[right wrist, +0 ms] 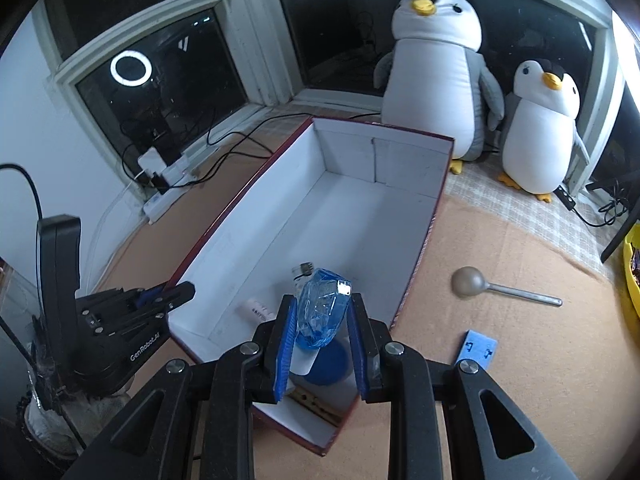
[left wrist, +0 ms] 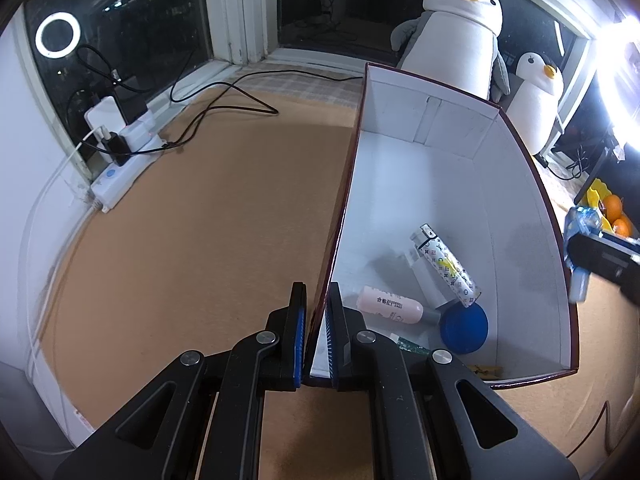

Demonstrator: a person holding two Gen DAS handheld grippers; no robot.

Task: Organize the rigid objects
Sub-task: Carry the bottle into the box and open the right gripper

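A white-lined box with dark red outer walls [left wrist: 524, 184] [right wrist: 248, 216] stands on the tan mat. My left gripper [left wrist: 316, 300] [right wrist: 176, 294] is shut on the box's near left wall. Inside lie a patterned lighter [left wrist: 448, 264], a pink tube [left wrist: 390, 306], a blue round lid [left wrist: 464, 328] [right wrist: 332, 364] and a white piece. My right gripper [right wrist: 322, 312] [left wrist: 600, 256] hangs over the box's near end, shut on a clear blue faceted object [right wrist: 320, 312] [left wrist: 582, 220].
Two plush penguins [right wrist: 436, 80] [right wrist: 540, 128] stand behind the box by the window. A grey ball-ended tool [right wrist: 496, 286] and a blue sponge [right wrist: 478, 350] lie on the mat right of the box. A power strip with cables [left wrist: 120, 152] sits at left. Oranges [left wrist: 614, 210] show at far right.
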